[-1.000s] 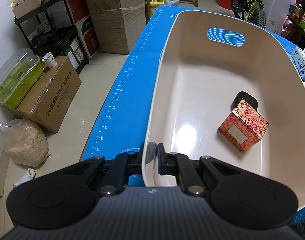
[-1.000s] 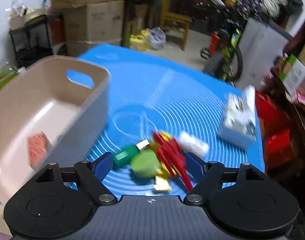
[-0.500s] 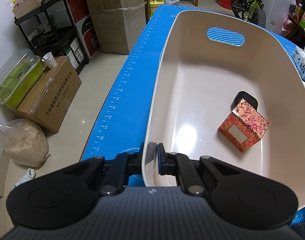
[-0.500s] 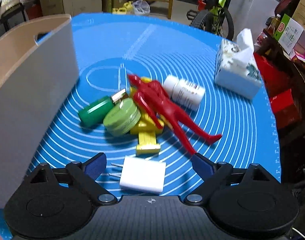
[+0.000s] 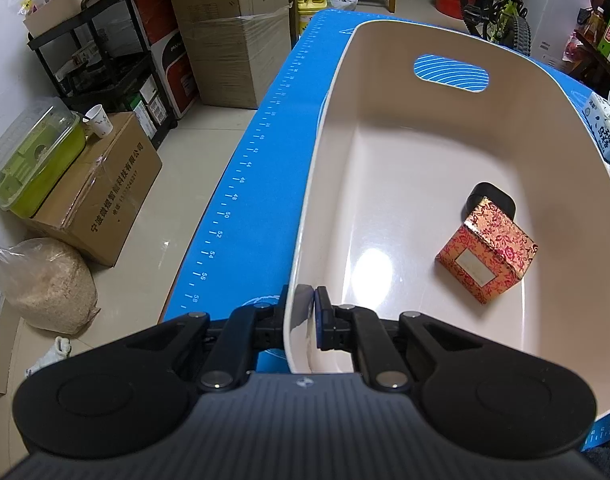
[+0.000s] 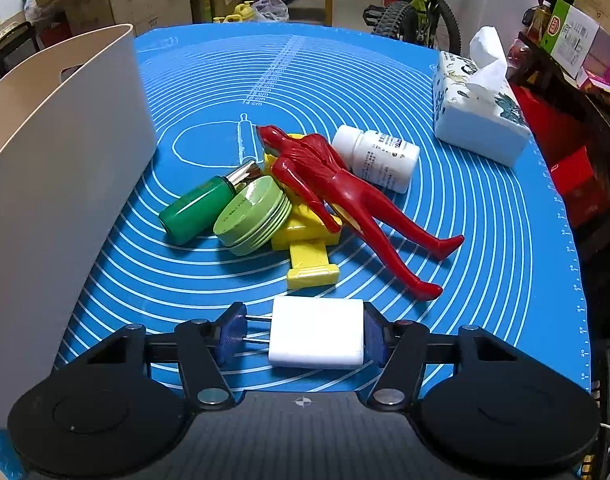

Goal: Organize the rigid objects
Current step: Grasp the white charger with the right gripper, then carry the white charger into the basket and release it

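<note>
Tongs on the left (image 5: pixel 305 322) were pressed together on the near rim of the beige plastic tub (image 5: pixel 385 132), one finger outside the wall and one inside. Within the tub a red and gold patterned cardboard box (image 5: pixel 487 256) lay on the glossy floor, with a small black rounded object (image 5: pixel 493 196) just behind it. The tub stood on the blue silicone mat (image 6: pixel 345 80) that covered the desk. Right of the tub, in the right wrist view, a pile lay on the mat: a dark green bottle with a silver cap (image 6: pixel 201 208), a pale green round tin (image 6: pixel 253 216) leaning against it, a yellow plastic toy (image 6: pixel 309 252) underneath, a red plastic figure (image 6: pixel 345 196) sprawled across the yellow toy, and a white pill bottle (image 6: pixel 379 158) on its side beside the figure. Nearer the camera, the right tongs (image 6: pixel 305 336) had just been closing around a white rectangular plug adapter (image 6: pixel 317 332), its two metal prongs pointing at the left pad and the right pad against its opposite end. Farther right stood a white patterned tissue box (image 6: pixel 477 120).
</note>
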`<control>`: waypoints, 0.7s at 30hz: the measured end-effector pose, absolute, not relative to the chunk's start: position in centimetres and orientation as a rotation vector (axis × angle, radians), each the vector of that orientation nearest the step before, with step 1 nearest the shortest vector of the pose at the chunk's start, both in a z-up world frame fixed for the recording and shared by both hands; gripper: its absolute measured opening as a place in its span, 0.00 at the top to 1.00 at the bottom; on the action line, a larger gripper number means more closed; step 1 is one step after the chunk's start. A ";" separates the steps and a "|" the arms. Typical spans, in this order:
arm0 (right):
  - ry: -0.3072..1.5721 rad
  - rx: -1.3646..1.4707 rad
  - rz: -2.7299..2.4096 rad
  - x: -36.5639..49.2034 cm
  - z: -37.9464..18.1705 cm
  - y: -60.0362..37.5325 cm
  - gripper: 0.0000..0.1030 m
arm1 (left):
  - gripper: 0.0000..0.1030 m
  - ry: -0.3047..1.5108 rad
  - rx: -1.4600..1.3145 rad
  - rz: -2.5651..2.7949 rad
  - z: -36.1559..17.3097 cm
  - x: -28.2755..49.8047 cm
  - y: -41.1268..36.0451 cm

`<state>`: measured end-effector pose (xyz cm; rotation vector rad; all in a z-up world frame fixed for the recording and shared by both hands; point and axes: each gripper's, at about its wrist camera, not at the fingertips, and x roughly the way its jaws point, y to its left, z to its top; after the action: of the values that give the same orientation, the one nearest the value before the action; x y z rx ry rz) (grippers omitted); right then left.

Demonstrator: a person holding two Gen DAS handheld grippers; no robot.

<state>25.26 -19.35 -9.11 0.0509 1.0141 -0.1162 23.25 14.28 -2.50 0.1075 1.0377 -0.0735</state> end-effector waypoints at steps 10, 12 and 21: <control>0.843 0.023 -0.095 23.0 -3.6 -18.9 0.38 | 0.88 1.039 0.103 -0.074 -2.5 23.2 14.4; 0.795 0.018 -0.066 22.6 -1.8 -18.2 0.38 | 0.88 1.040 0.101 -0.074 -2.5 23.2 14.4; 0.626 -0.018 0.135 22.6 4.9 -12.0 0.38 | 0.88 1.040 0.104 -0.074 -2.5 23.2 14.4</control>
<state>22.64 -11.99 4.94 -0.0184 0.6262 0.1350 23.23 14.39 -2.46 0.1037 1.0403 -0.0741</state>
